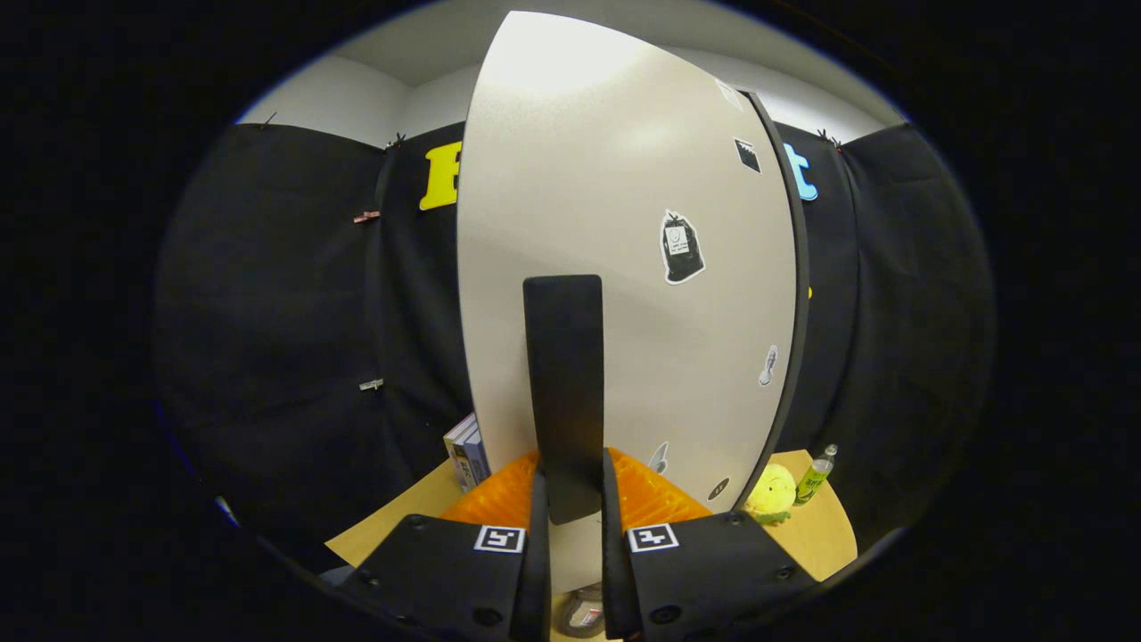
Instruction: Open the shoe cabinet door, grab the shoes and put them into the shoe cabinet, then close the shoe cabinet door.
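Note:
The white shoe cabinet door (642, 294), with a few small stickers on it, stands close in front of me. A tall black handle (563, 357) runs upright down the door. My gripper (573, 473) is shut on the lower end of this handle, one finger pressing on each side. A dark edge (796, 267) runs down the door's right side. I cannot tell whether the door is ajar.
The cabinet stands on a wooden tabletop (820, 535). Some books (465, 450) stand to the left of the cabinet's foot. A yellow plush toy (771, 492) and a small green bottle (816, 477) sit to its right. Black cloth walls surround the booth.

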`<state>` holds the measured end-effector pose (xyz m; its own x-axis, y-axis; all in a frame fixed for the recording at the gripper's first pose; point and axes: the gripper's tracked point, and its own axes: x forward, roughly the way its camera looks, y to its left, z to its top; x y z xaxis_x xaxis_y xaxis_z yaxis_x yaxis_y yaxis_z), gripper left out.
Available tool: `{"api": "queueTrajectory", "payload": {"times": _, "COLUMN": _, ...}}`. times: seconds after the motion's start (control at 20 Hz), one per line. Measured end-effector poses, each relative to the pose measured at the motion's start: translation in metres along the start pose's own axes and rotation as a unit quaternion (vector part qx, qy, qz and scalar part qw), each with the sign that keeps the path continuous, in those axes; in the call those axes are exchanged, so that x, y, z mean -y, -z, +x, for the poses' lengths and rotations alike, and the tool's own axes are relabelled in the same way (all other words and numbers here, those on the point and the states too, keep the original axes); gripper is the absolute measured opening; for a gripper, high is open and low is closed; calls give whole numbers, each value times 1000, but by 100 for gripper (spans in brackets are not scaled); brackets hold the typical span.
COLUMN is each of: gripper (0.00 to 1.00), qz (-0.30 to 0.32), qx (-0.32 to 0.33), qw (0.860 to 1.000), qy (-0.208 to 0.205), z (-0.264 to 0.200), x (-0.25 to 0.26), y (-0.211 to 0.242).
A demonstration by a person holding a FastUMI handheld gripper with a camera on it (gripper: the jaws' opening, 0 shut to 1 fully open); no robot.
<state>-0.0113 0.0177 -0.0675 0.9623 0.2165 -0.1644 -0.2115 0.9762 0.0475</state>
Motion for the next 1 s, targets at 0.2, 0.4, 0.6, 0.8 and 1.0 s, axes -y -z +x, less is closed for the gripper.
{"api": "queueTrajectory", "payload": {"times": 0.2, "gripper": 27, "qz": 7, "qx": 2, "qw": 1000, "qy": -20, "z": -28, "x": 24, "y": 0}}
{"api": "queueTrajectory", "payload": {"times": 0.4, "gripper": 27, "qz": 12, "qx": 8, "qw": 1000, "qy": -22, "z": -52, "x": 53, "y": -1}}
{"api": "queueTrajectory", "payload": {"times": 0.6, "gripper": 27, "qz": 11, "qx": 17, "qw": 1000, "qy": -4, "z": -73, "x": 76, "y": -2}}
{"api": "queueTrajectory", "payload": {"times": 0.8, "gripper": 25, "qz": -18, "qx": 42, "qw": 998, "qy": 44, "z": -82, "x": 103, "y": -14}}
{"api": "queueTrajectory", "payload": {"times": 1.0, "gripper": 26, "qz": -1, "qx": 42, "qw": 996, "qy": 76, "z": -88, "x": 131, "y": -13}}
